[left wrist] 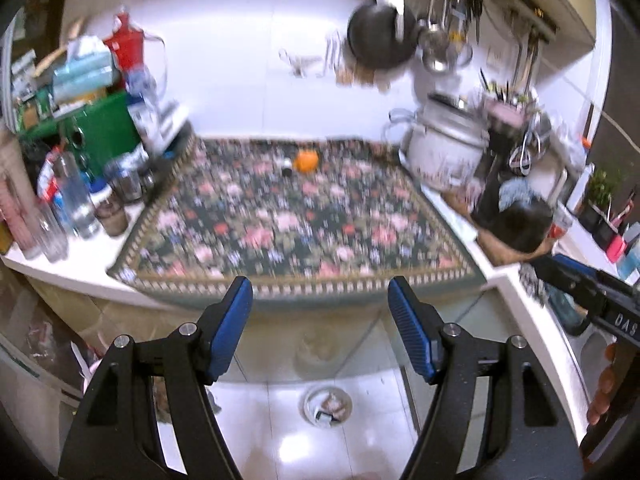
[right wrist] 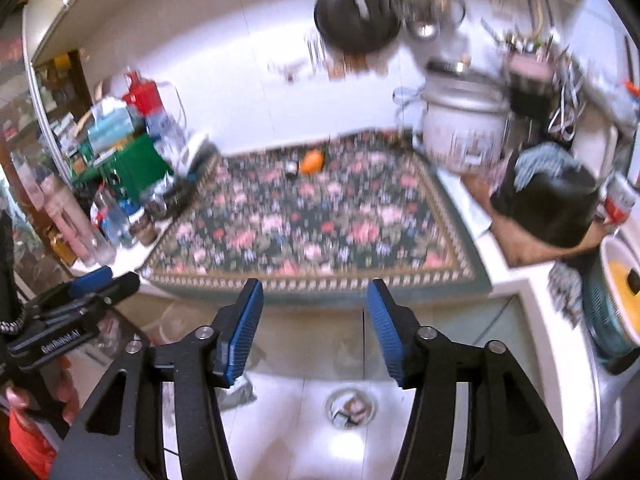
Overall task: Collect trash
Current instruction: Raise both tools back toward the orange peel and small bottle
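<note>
The floral mat [left wrist: 296, 216] covers the middle of the white table [left wrist: 100, 256] and is almost bare, so the widest open room lies over it; its patterned near border runs along the table's near edge, just beyond both pairs of blue pads. At the mat's far side sit an orange object [left wrist: 306, 160], too blurred to name, and a small dark jar [left wrist: 286, 171] touching or just beside it. The left edge is crowded with clear bottles [left wrist: 68, 200], a green box [left wrist: 108, 132] and a red container [left wrist: 127, 46]; the right edge is hemmed by a white rice cooker [left wrist: 444, 148] and a black pot [right wrist: 548, 208] on a wooden board. A dark pan [left wrist: 378, 36] and ladles hang on the white tiled far wall. On the tiled floor below the near edge stands a small round bowl [left wrist: 327, 406] holding scraps, apparently the trash. The left gripper [left wrist: 320, 324] hovers with jaws released and nothing between them; the right gripper [right wrist: 316, 328] likewise stands parted and empty. The letters "DAS" show on the right tool's body in the left view, and a label on the left tool in the right view is too blurred to read surely. Both views are motion-blurred.
</note>
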The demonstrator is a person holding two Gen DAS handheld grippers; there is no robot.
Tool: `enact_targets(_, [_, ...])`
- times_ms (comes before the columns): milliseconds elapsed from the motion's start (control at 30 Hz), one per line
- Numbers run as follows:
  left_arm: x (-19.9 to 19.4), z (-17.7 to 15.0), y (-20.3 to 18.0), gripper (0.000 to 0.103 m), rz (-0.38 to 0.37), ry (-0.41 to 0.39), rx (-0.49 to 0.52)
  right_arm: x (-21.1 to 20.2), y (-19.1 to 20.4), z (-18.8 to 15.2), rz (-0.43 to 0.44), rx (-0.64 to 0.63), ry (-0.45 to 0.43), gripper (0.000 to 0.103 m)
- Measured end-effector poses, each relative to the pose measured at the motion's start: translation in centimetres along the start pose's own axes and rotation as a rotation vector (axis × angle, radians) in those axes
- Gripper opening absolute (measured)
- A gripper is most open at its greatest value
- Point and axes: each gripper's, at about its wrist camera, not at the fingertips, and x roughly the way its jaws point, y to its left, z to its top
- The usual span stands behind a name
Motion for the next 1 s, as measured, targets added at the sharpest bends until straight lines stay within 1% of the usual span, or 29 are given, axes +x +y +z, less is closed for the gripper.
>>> enact_targets(100, [-0.8, 1.6, 0.3, 0.07, 0.014, -0.034, -0.016, -0.5, 0.1, 1.0, 0.007, -0.005, -0.039, 0.053])
enact_targets(167, [-1.0, 2.5, 0.6, 0.075, 0.019, -0.049, -0.015, -0.5, 0.0, 1.8, 0.005, -0.004, -0.053, 0.054])
enact_targets(200, [-1.1, 3.0, 0.6, 0.079, 0.023, -0.061, -0.014, -0.6, -0.1, 2.2, 0.004, -0.004, -0.057, 0.055])
enact_targets(233, [-0.8, 3.6, 0.6, 0.083, 0.033, -0.077, -0.013, -0.3, -0.4, 2.6, 0.001, -0.005, -0.065, 0.056])
enact_targets(333, [0.3, 5.2, 0.6, 0.086, 0.043, -0.095, -0.014, 0.4, -1.1, 3.7, -0.007, -0.005, -0.084, 0.056])
enact_targets(433, [2.2, 7.0, 0.3, 0.087, 0.052, -0.102, -0.012, 1.3, -2.0, 4.9, 0.002, -0.001, -0.097, 0.056])
enact_targets(567, [5.0, 9.7, -0.4, 0.087, 0.08, -0.116, -0.018, 4.0, -3.3, 7.9, 0.03, -0.018, -0.098, 0.056])
enact_targets(700, [8.2, 12.6, -0.8, 0.088, 0.098, -0.104, -0.04, 6.7, -4.4, 11.0, 0.059, -0.047, -0.092, 0.056])
enact_targets(867, [11.9, 15.7, -1.0, 0.088, 0.17, -0.1, -0.089, 11.2, -6.1, 14.6, 0.118, -0.088, -0.052, 0.056])
enact_targets(1000, [14.9, 17.6, -0.5, 0.088, 0.203, -0.099, -0.113, 15.4, -7.0, 16.5, 0.141, -0.101, -0.018, 0.056])
